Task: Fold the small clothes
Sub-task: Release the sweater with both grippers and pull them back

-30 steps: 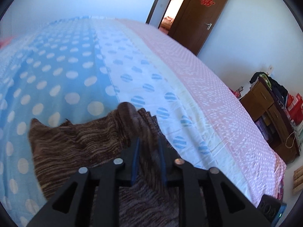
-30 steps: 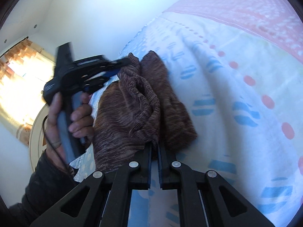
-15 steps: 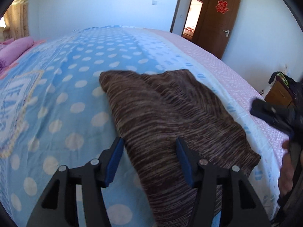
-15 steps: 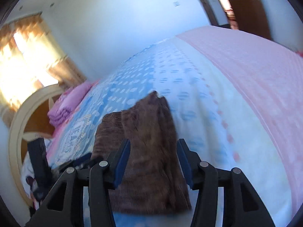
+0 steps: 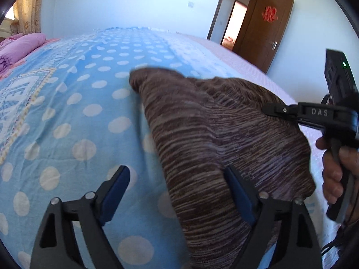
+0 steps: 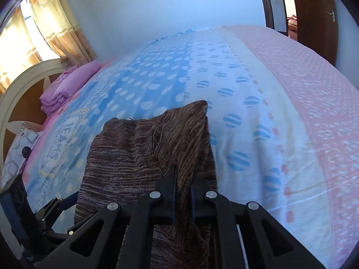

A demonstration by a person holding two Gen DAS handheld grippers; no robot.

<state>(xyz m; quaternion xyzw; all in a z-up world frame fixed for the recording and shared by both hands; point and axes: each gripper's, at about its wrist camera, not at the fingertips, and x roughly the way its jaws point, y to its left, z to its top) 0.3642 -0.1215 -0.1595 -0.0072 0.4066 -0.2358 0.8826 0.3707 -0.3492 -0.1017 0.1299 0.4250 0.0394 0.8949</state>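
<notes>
A brown striped knit garment point(image 5: 219, 139) lies folded near the bed's point(image 5: 67, 112) near edge. The left gripper point(image 5: 179, 192) gapes wide, holding nothing; the right gripper point(image 6: 182, 186) pinches the garment's edge.

- The right gripper point(image 6: 182, 187), spread wide over the brown knit garment point(image 6: 143, 154) half a second ago, is now clamped on a raised fold of that garment's right edge.
- The left gripper point(image 5: 179, 192), shut on the garment a second ago, has let go; its fingers stand apart, straddling the garment's left edge.
- The garment lies more spread out on the bedsheet point(image 5: 74, 112) than a second ago.
</notes>
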